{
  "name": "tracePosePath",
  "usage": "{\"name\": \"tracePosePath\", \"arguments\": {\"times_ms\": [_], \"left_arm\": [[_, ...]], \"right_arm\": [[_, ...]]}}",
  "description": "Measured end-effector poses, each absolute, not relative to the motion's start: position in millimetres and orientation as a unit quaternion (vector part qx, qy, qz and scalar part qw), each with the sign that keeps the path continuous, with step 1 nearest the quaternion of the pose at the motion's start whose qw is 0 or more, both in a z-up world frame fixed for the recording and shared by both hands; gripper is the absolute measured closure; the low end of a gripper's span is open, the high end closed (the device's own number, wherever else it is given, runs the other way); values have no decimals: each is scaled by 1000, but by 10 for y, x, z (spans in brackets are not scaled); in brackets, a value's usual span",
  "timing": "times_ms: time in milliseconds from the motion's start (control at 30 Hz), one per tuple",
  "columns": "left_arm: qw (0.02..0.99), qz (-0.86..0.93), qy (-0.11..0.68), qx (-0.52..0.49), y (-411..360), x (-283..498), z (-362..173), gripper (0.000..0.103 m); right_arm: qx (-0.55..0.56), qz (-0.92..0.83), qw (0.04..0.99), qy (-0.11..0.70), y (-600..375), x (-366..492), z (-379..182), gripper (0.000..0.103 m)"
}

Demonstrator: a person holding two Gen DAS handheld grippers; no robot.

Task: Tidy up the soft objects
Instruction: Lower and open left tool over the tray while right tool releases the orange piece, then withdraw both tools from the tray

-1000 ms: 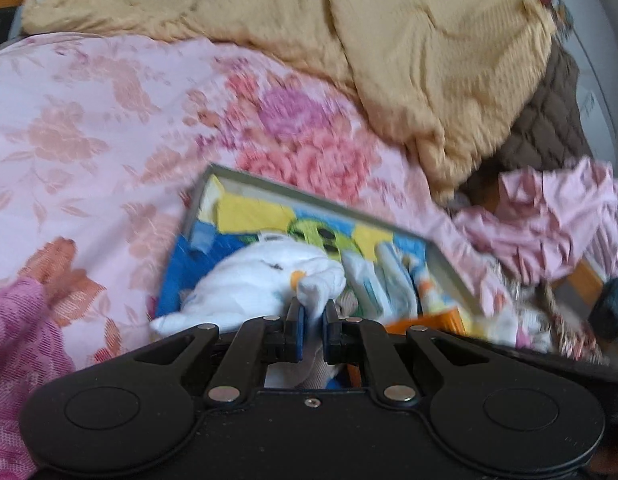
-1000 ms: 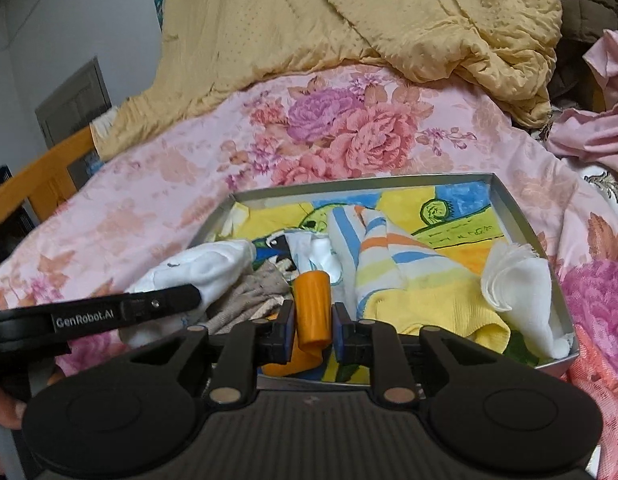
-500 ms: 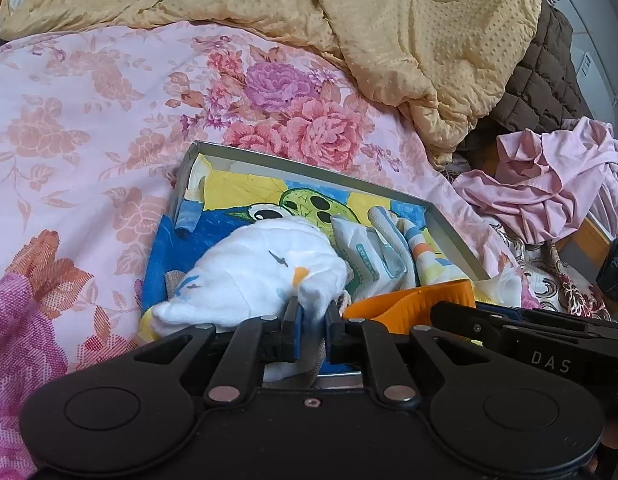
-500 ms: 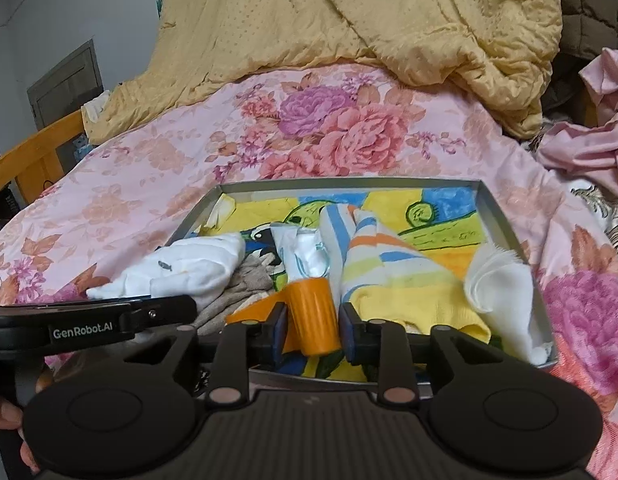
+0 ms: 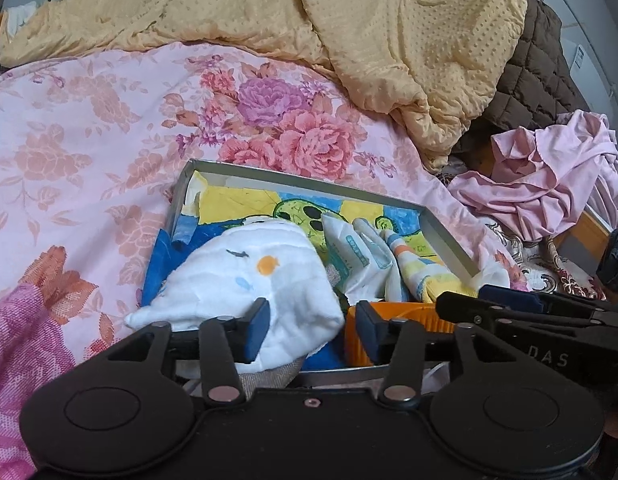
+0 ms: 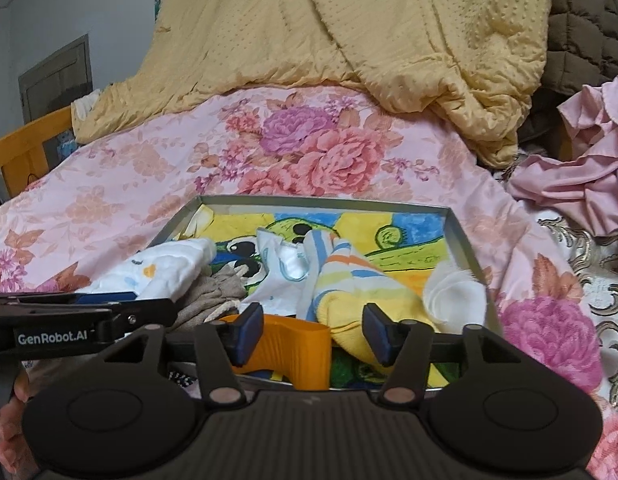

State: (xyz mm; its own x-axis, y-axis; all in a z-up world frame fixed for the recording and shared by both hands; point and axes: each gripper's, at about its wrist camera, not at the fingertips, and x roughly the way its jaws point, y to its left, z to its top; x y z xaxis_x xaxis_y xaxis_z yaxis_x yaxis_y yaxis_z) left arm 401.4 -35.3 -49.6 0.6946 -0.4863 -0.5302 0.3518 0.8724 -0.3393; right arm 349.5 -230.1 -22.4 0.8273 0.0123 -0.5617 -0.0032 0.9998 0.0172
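A shallow grey tray [image 6: 459, 236] with a colourful cartoon lining lies on the floral bedspread; it also shows in the left wrist view [image 5: 445, 236]. In it lie a white cloth [image 5: 261, 276] with an orange dot, a grey-brown cloth [image 6: 213, 292], a white printed cloth [image 6: 281, 272], a striped yellow sock [image 6: 349, 284], a white pad [image 6: 457, 296] and an orange piece [image 6: 293, 344]. My left gripper [image 5: 311, 332] is open, its fingers apart over the white cloth's near edge. My right gripper [image 6: 315, 334] is open, the orange piece lying between its fingers.
A yellow dotted blanket [image 6: 349, 20] is heaped at the back of the bed. A brown quilted cover [image 5: 537, 68] and a crumpled pink garment [image 5: 549, 176] lie to the right. A wooden bed rail [image 6: 25, 148] shows at the left.
Both grippers have opened. The left one let go of the white cloth and the right one let go of the orange piece; both pieces now lie in the tray.
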Motion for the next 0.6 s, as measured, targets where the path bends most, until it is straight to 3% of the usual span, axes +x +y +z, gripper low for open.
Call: {"name": "tracePosePath", "arguments": {"times_ms": [233, 600], "left_arm": [[922, -223, 298, -106, -327, 3838, -347, 39], [945, -201, 236, -103, -223, 3306, 40, 21]], "right_arm": [[9, -12, 964, 267, -2373, 3248, -56, 21], [19, -19, 976, 214, -2458, 2738, 236, 6]]}}
